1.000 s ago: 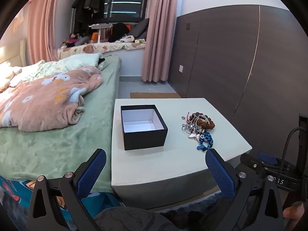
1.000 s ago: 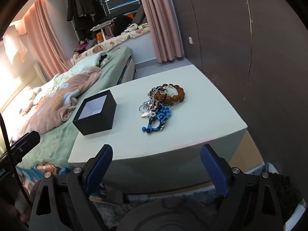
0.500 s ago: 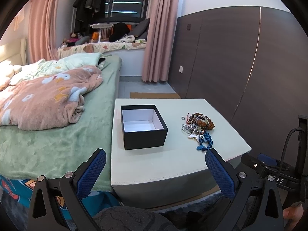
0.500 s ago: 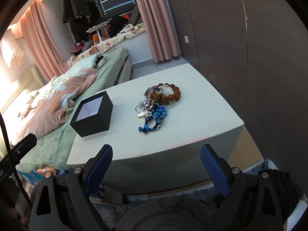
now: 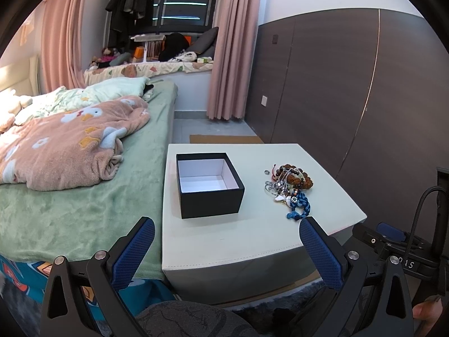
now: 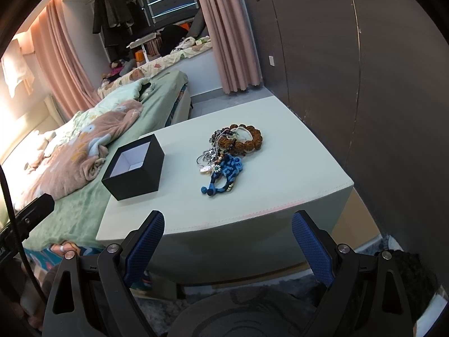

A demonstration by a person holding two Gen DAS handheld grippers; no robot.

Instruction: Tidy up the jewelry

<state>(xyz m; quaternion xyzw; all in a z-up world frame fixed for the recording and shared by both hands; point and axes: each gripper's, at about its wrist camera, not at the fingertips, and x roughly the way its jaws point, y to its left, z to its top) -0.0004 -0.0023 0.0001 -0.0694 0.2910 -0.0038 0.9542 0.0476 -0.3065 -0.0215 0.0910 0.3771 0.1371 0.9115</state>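
Nothing sorted yet: the jewelry (image 6: 230, 157) lies heaped beside an empty box (image 5: 209, 184), both grippers (image 5: 227, 250) (image 6: 227, 241) spread wide, holding nothing.

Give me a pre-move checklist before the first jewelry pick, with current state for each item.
1. Black box open and unobstructed: ok, no lid, white interior shows nothing inside.
2. Jewelry pile reachable on the white table: ok, it lies right of the box, apart from it.
3. Right claw open and holding nothing: ok, short of the table's near edge.
4. Left claw open and holding nothing: ok.
5. Pieces separable: not ok, the brown bead bracelet, chains and blue knotted cord overlap.
6. Small ring apart from the pile: ok in the left wrist view; cannot tell in the right.
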